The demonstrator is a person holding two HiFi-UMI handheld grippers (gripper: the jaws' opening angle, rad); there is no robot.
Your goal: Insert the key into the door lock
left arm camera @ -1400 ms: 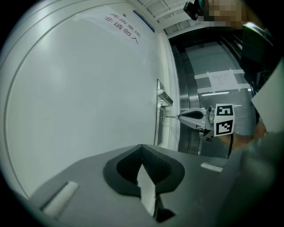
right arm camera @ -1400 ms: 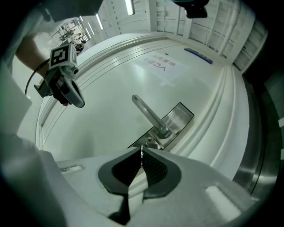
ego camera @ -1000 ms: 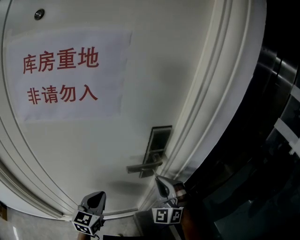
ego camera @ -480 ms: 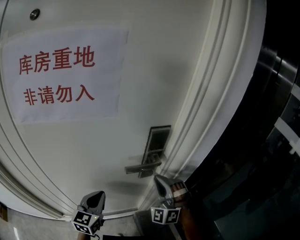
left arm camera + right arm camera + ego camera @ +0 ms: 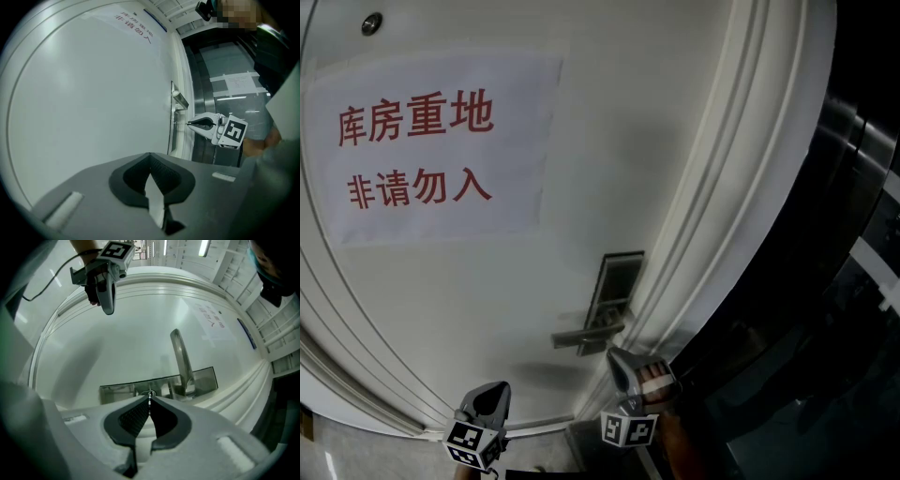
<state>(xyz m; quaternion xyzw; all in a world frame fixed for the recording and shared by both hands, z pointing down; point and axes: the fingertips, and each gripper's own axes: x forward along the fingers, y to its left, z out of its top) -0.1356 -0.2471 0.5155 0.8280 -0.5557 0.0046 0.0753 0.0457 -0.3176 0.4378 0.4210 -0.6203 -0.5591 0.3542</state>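
A grey metal lock plate (image 5: 616,281) with a lever handle (image 5: 584,334) sits at the white door's (image 5: 609,112) right edge. My right gripper (image 5: 612,354) points level at the plate just below the handle, shut on a thin key (image 5: 150,398). In the right gripper view the key's tip meets the round keyhole (image 5: 151,393) in the plate (image 5: 117,392), beside the handle (image 5: 180,357). From the left gripper view the key (image 5: 180,123) bridges the right gripper (image 5: 189,123) and the plate (image 5: 173,117). My left gripper (image 5: 503,386) hangs lower left, shut on nothing, apart from the door.
A paper sign with red characters (image 5: 431,141) is taped to the door's upper left. Moulded white door trim (image 5: 722,216) runs along the right, with a dark metal wall (image 5: 844,234) beyond it. A peephole (image 5: 371,23) sits near the top.
My right gripper has rolled a little about its own axis while staying at the keyhole. The left gripper has not moved.
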